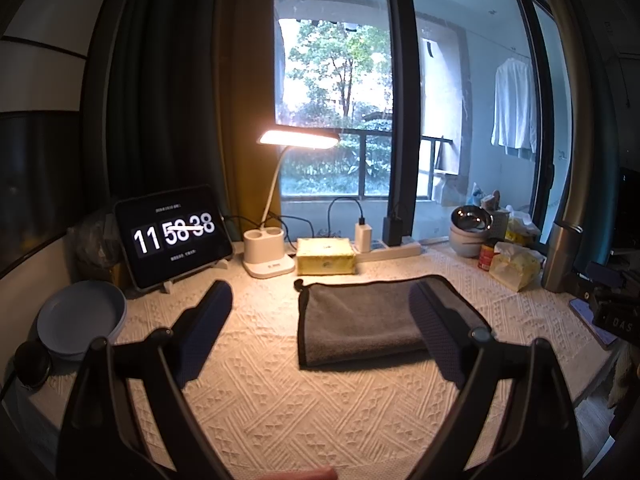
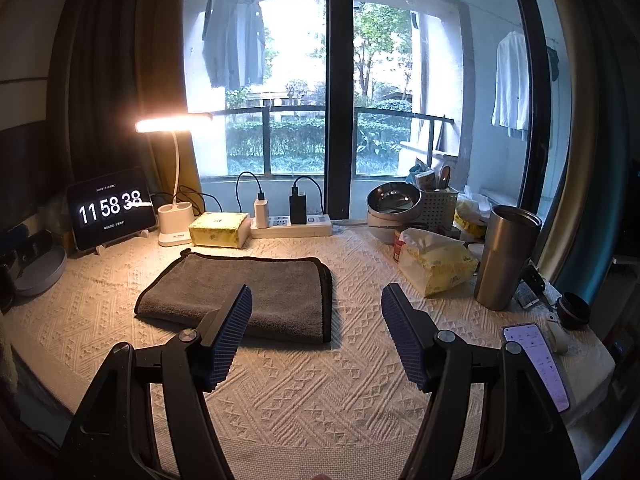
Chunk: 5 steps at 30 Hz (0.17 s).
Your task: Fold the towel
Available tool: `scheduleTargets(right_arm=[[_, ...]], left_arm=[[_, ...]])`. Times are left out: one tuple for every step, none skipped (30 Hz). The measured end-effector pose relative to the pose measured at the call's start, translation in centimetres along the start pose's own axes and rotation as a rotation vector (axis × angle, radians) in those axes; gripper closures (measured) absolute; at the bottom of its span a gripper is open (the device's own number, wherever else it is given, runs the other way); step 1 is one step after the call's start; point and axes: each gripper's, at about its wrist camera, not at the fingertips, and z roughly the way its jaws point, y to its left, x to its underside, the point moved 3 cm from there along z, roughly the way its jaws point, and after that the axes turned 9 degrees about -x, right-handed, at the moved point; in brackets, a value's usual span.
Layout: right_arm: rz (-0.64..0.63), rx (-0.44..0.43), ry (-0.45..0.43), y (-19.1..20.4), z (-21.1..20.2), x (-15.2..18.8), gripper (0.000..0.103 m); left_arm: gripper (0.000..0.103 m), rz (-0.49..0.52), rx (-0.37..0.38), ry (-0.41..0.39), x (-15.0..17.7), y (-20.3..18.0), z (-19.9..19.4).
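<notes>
A grey towel (image 1: 360,316) with dark edging lies folded flat on the cream woven tablecloth (image 1: 280,400). It also shows in the right wrist view (image 2: 248,292), left of centre. My left gripper (image 1: 320,292) is open and empty, held above the cloth in front of the towel; its right finger overlaps the towel's right part in the view. My right gripper (image 2: 316,292) is open and empty, hovering in front of the towel's right end, touching nothing.
Along the back stand a tablet clock (image 2: 110,208), a lit desk lamp (image 2: 174,224), a yellow tissue box (image 2: 219,229) and a power strip (image 2: 292,226). To the right are bowls (image 2: 394,200), a tissue pack (image 2: 436,264), a steel tumbler (image 2: 506,256) and a phone (image 2: 538,364). Plates (image 1: 80,320) sit left.
</notes>
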Motion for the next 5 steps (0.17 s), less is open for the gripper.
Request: scheduleTargets(right_arm=[[0.0, 0.0, 0.0, 0.0, 0.0, 0.0, 0.033], [0.001, 0.0, 0.001, 0.0, 0.0, 0.0, 0.033], [0.003, 0.0, 0.002, 0.0, 0.1, 0.1, 0.033], [0.004, -0.001, 0.004, -0.1, 0.2, 0.2, 0.033], [0.004, -0.001, 0.007, -0.2, 0.4, 0.4, 0.033]], left_arm=[[0.012, -0.001, 0.003, 0.001, 0.1, 0.0, 0.0], [0.012, -0.002, 0.007, 0.003, 0.2, 0.0, 0.1], [0.012, -0.004, 0.01, 0.01, 0.3, 0.1, 0.3], [0.012, -0.007, 0.01, 0.023, 0.4, 0.2, 0.6], [0.012, -0.01, 0.007, 0.049, 0.7, 0.4, 1.4]])
